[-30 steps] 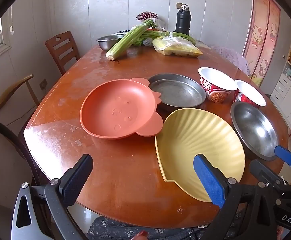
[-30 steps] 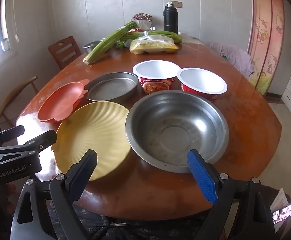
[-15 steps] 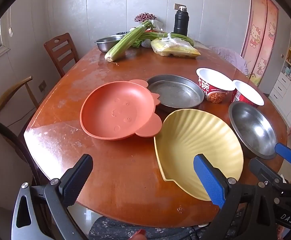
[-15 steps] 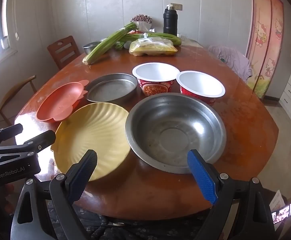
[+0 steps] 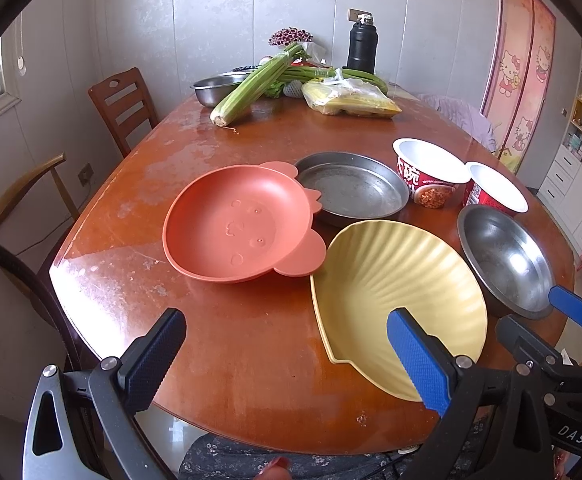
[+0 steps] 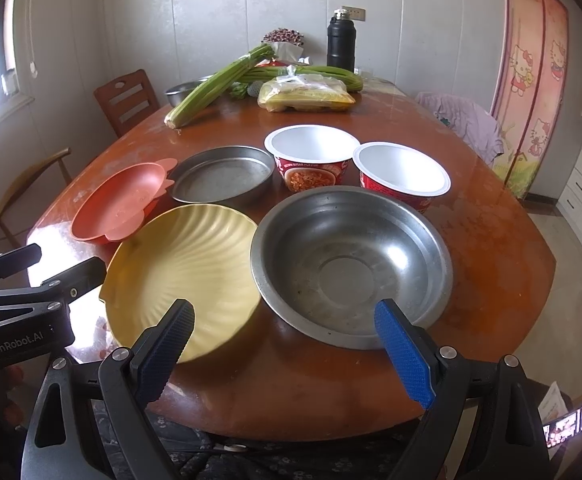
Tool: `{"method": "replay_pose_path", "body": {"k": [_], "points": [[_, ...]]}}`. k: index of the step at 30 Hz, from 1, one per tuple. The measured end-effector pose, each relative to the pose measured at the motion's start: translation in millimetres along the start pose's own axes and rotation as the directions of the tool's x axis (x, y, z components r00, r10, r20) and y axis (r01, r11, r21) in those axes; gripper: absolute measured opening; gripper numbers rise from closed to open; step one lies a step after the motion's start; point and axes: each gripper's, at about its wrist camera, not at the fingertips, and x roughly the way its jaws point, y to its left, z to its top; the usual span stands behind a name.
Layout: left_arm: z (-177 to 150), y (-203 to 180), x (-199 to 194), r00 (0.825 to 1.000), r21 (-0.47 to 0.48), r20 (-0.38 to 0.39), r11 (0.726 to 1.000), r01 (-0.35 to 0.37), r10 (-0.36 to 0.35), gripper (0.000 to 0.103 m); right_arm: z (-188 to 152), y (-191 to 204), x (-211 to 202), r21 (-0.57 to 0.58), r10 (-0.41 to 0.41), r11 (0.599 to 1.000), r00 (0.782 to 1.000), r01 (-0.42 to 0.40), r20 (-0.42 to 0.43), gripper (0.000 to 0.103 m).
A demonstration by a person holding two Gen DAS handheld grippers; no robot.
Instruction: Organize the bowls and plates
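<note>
You are at the very start of the sorting: nothing is stacked yet, and both tools sit at the near table edge. Your left gripper (image 5: 287, 360) has its jaws spread wide and empty, hovering over bare wooden table (image 5: 131, 184); your right gripper (image 6: 287, 348) is equally wide and empty, framing the near rim of the steel bowl (image 6: 351, 264).

From the left wrist view, the coral bear-faced plate (image 5: 235, 224) lies dead ahead at twelve o'clock, its ear overlapping the rim of the yellow shell-shaped plate (image 5: 395, 288) at two o'clock. Behind them, at one o'clock, sits the flat steel pan (image 5: 351, 188), with two red instant-noodle cups (image 5: 431, 174) farther right. Celery (image 5: 255, 84), a bag of corn (image 5: 351, 100) and a black flask (image 5: 362, 46) crowd the far end.

My reading: the next move is a first pick, probably a rim. The steel bowl lies squarely between your right jaws, so ease forward, drop one finger inside the rim and one outside, then close. Watch that the coral ear may drag the yellow plate.
</note>
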Motion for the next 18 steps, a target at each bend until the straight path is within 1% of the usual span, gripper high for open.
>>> {"method": "replay_pose_path", "body": {"k": [18], "points": [[1.1, 3.9, -1.0, 1.0, -0.009, 0.007, 1.0, 0.001, -0.001, 0.101, 0.6, 9.4, 1.9, -0.02, -0.001, 1.0, 1.0, 0.001, -0.003, 0.092]]}}
